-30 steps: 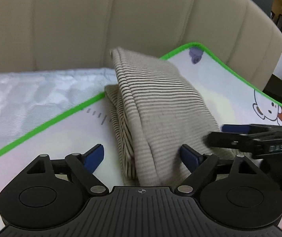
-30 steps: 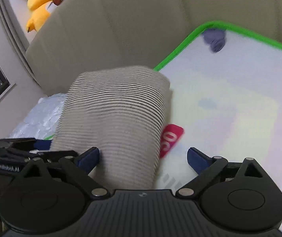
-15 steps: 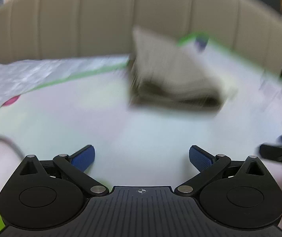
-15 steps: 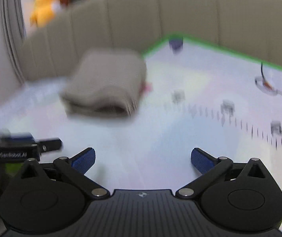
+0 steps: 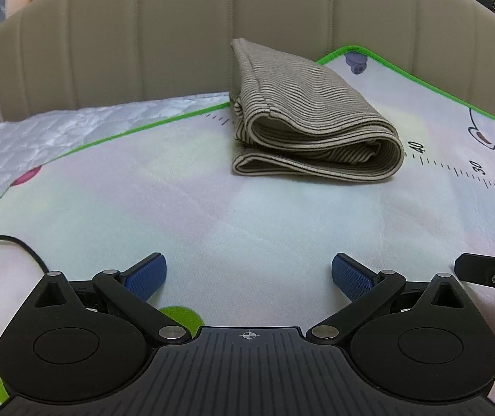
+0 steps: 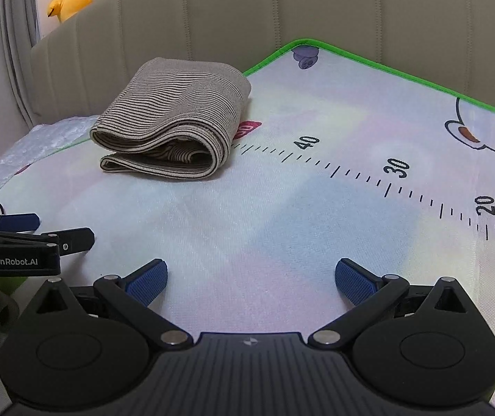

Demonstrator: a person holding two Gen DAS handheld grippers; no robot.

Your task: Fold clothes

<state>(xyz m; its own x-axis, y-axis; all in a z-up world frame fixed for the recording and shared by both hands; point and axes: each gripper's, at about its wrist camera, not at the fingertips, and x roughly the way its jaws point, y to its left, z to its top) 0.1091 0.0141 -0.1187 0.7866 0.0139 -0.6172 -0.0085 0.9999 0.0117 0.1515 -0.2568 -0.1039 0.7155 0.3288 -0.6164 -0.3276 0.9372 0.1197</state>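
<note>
Fingers [image 5: 146, 275] spread, both grippers; one folded garment [image 5: 311, 121], one mat [image 5: 212, 208].

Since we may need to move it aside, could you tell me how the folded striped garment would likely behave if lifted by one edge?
The folded striped garment looks soft: its layers sag and curl at the open end, so it would probably droop and unfold. It likely weighs little, being thin knit. Pushed along the play mat, it would probably bunch rather than slide whole.

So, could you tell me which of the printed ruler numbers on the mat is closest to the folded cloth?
The 40: it sits just beside the folded cloth, while 30 and 20 lie progressively farther away.
</note>
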